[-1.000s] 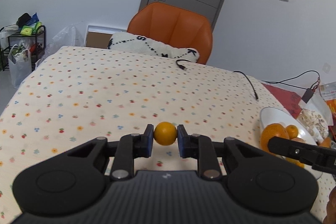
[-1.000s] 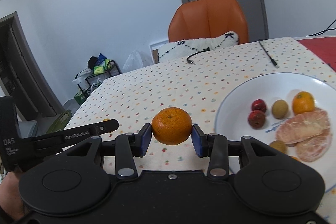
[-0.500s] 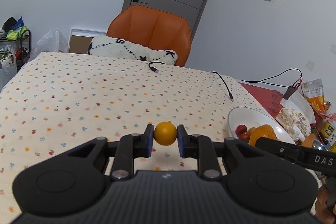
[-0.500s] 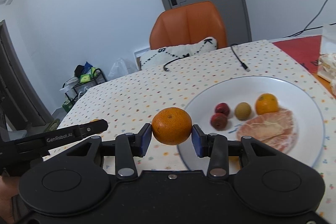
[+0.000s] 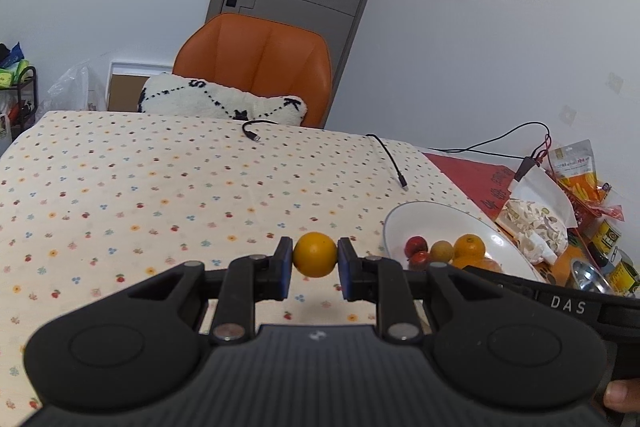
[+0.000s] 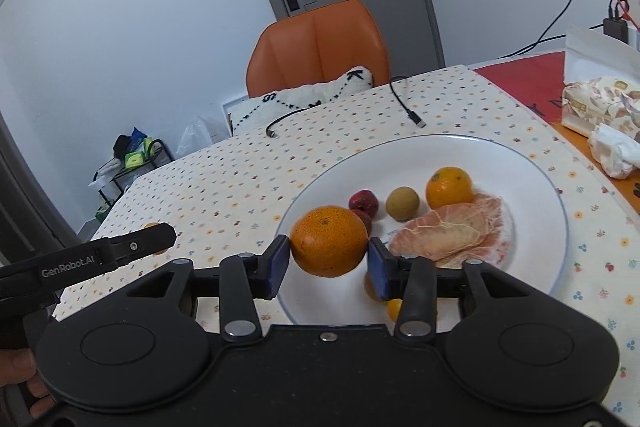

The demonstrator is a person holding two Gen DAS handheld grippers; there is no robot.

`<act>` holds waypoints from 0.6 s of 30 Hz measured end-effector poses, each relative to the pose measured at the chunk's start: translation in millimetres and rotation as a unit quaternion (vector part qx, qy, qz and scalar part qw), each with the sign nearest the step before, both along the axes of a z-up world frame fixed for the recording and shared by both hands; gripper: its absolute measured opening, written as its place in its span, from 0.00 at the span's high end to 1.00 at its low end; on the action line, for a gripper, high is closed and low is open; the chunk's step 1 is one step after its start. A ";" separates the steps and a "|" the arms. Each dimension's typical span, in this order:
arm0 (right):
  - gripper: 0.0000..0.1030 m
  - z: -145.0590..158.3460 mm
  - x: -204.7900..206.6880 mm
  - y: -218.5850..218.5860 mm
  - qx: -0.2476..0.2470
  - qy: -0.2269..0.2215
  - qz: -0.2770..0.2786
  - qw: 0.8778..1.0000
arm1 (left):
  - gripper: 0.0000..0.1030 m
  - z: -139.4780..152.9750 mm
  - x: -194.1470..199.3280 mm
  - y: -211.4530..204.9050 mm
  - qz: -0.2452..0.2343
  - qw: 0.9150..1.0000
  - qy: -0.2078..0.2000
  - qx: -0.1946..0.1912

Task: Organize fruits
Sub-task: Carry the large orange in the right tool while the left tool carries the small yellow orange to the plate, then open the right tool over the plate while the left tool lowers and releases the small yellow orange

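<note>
The left hand-held gripper, marked "GenRobot.AI", clamps a small orange, while the right hand-held gripper, marked "DAS", is opening around a larger orange over the plate's near-left rim.

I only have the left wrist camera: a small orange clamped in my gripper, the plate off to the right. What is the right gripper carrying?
Observer: A bigger orange sits between the pads of the right gripper; its jaws are opening, with a sliver of gap at one pad.
Operator: Is it over the plate?
Observer: Yes, it hangs above the near left part of the plate.
Operator: Anything on the plate that I cannot see?
Observer: A small yellow fruit lies near the plate's close rim, half hidden under the gripper.
</note>
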State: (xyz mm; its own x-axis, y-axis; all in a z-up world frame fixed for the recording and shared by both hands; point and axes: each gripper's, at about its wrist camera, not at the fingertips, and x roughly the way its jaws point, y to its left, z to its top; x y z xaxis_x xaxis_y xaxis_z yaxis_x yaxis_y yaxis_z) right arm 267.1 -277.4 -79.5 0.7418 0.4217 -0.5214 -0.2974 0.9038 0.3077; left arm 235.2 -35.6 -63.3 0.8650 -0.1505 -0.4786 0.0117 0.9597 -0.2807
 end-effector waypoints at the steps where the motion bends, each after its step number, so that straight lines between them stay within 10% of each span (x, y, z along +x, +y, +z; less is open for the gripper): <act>1: 0.56 0.7 -0.3 -2.4 -0.001 -0.005 -0.003 1.000 | 0.79 0.8 0.4 -2.4 -0.002 1.000 -0.001 0.001; 18: 0.48 1.4 -5.9 -45.0 0.020 -0.006 -0.032 0.999 | 0.79 9.6 6.7 -45.0 -0.050 0.999 -0.005 0.008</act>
State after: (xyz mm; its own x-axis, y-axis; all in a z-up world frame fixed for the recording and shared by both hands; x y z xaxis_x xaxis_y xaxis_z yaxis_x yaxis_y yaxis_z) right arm 261.3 -322.4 -78.1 0.7739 0.3940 -0.4958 -0.2441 0.9080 0.3405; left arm 241.9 -80.6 -53.7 0.8513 -0.2283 -0.4723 0.1099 0.9580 -0.2650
